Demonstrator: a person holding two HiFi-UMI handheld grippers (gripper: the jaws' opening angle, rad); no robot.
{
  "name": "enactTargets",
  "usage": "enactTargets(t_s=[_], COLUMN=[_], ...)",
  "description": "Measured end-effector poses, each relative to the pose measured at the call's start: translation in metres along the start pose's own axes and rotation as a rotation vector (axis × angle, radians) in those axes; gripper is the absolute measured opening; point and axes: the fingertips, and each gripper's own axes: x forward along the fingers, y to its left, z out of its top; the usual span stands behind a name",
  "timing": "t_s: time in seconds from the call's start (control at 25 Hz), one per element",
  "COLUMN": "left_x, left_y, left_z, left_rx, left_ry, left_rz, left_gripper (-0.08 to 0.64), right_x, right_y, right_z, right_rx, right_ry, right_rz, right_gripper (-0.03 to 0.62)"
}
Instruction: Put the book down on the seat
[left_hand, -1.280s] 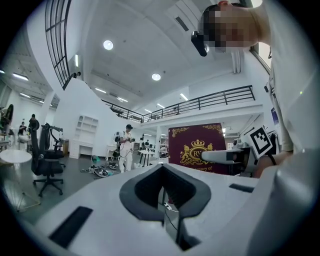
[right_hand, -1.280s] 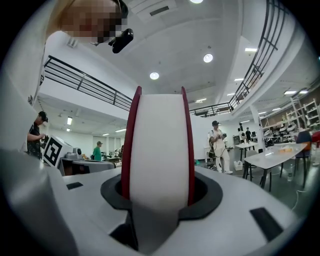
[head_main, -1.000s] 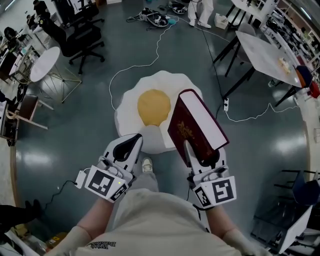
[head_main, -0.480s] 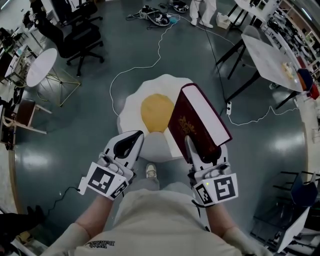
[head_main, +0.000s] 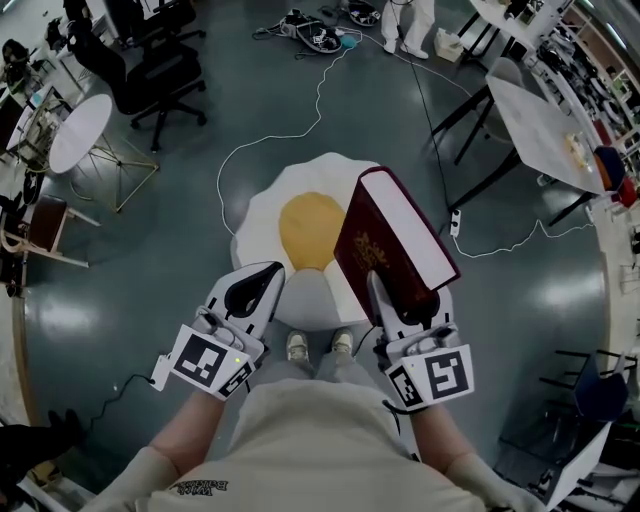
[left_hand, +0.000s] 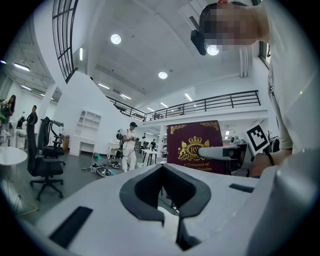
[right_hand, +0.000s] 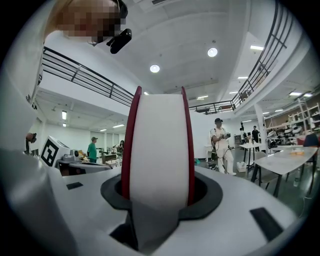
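Note:
My right gripper is shut on a thick maroon book, which stands upright with its white page edge toward the right. In the right gripper view the book fills the gap between the jaws of that gripper. The seat is a fried-egg-shaped cushion on the floor, just beyond and below both grippers. My left gripper hovers to the book's left, shut and holding nothing. The left gripper view shows its closed jaws and the book's gold-printed cover beyond them.
A white cable loops over the grey floor behind the cushion. A black office chair and a round white table stand at the left, a desk at the right. My shoes touch the cushion's near edge. A person in white stands farther off.
The cushion has drawn slightly nearer and both shoes now show at its near edge. Both grippers and the upright book keep about the same pose.

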Motion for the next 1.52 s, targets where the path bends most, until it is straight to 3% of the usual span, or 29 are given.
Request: enactTargets(t_s=[0.52,0.84,0.96,1.12,1.36,1.52], left_x=[0.032,0.060,0.072,0.089,0.109,0.113], left_y=[0.009,0.050,0.070,0.102,0.131,0.156], left_z=[-0.009,-0.058,-0.094,-0.157,-0.276,-0.359], left_rx=[-0.027,-0.038,-0.057,-0.089,-0.146,-0.186], left_ry=[0.020,0.053,0.081,0.128,0.197,0.248], left_rz=[0.072,0.153,0.188,0.247,0.273,0.313], left_gripper=[0.002,0.003,0.003,0.003,0.002,0.002], right_x=[0.024,0.077,0.106,0.146,0.192,0.215], right_y=[-0.041,-0.063,-0.077,-0.089,-0.092,-0.083], right_z=[-0.014,-0.081,-0.125,-0.191,-0.306,-0.397], right_rx=[0.005,-0.071,-0.053,-0.097,-0.198,-0.184], right_ry=[0.048,0.182,0.250,0.323,0.420,0.485], right_rz=[0.039,0.096,0.106,0.126,0.209,0.259], right_gripper=[0.202,0.202,0.202,0.202,0.202,0.202])
